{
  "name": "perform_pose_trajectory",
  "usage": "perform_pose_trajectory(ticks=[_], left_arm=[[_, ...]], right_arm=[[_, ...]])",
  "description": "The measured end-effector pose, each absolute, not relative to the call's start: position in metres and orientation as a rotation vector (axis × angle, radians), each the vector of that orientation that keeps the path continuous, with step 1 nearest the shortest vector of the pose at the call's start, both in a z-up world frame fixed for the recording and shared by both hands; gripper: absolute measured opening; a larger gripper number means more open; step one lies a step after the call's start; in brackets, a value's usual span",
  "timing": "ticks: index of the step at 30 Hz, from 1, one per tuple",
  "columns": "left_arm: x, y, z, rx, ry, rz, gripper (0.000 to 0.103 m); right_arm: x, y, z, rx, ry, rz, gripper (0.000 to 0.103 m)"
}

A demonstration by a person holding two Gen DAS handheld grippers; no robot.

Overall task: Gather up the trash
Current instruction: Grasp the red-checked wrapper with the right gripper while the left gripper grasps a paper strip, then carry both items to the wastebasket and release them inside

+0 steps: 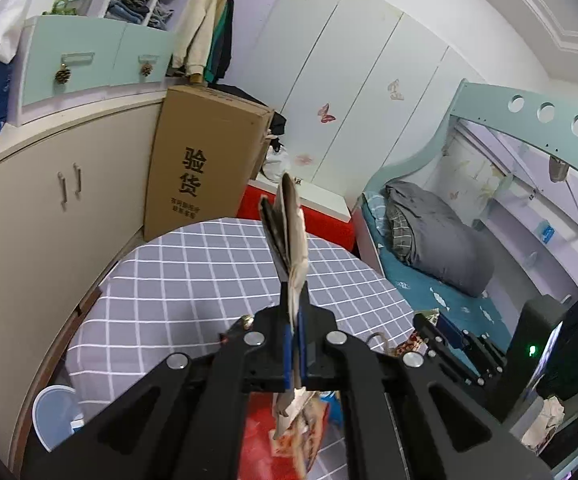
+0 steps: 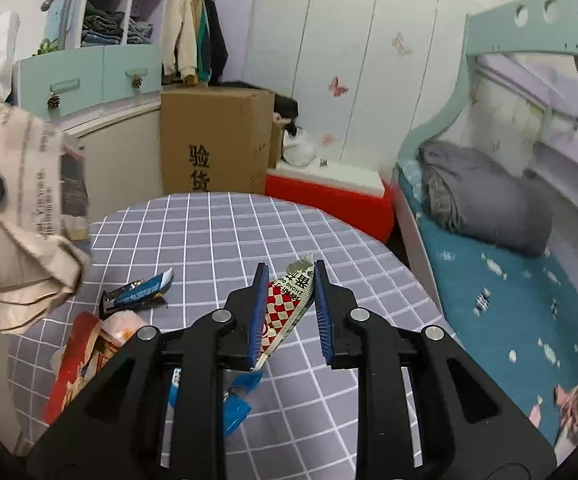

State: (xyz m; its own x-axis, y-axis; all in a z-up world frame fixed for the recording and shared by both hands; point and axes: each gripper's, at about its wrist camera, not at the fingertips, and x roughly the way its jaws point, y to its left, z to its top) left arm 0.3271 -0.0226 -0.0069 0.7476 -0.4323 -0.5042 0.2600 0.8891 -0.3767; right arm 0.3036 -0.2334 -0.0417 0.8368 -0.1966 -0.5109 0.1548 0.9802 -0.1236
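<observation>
The left gripper (image 1: 295, 312) pinches a newspaper (image 1: 291, 236) tight, while the right gripper (image 2: 291, 300) gapes around a checkered wrapper (image 2: 289, 304) on the table (image 2: 217, 232).

Worktop (image 2: 217, 232), far half: bare checked cloth, open to a gripper from above.

Near left: red packet (image 2: 71, 364), dark-and-blue wrapper (image 2: 137, 290) and blue wrapper (image 2: 237, 404) lie close together, narrow gaps between them.

Centre: red-checked wrapper (image 2: 289, 308) between the parted jaws of the right gripper (image 2: 291, 308).

Left edge, above the worktop: crumpled newspaper (image 2: 21, 216) clamped in the left gripper (image 1: 295, 304), blocking that side.

Back edge: cardboard box (image 2: 217, 140) upright; cabinet (image 1: 49, 208) along the left; red-and-white box (image 2: 329, 196) behind; bed (image 2: 509, 280) close on the right.
</observation>
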Motion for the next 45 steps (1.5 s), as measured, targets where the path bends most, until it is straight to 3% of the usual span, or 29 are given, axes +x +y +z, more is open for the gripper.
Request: perform_pose_trajectory(ticks=[8,13,18,31,37,45], left_arm=[[0.315,0.014,-0.024,-0.315,0.648,-0.349,0.003],[0.310,0.037,-0.032,-0.325,0.657,-0.325,0.003],[0.309,0.057,-0.042,-0.350,0.671,-0.312,0.003],[0.292,0.129,-0.061,-0.395,0.675,-0.224,0.003],[0.269,0.190,-0.083,-0.399,0.700,-0.091,0.003],[0.251,0.277,-0.157,-0.414,0.823,0.104,0.003]], right_arm=[[0.303,-0.193,-0.034,-0.200,0.566,-0.163,0.022],[0.311,-0.156,-0.046,-0.455,0.574,-0.317,0.022],[0.320,-0.146,-0.051,-0.414,0.661,-0.213,0.022],[0.314,-0.059,-0.032,-0.221,0.577,0.156,0.022],[0.317,0.023,-0.059,-0.234,0.614,0.322,0.023],[0.316,0.122,-0.138,-0.224,0.758,0.529,0.023]])
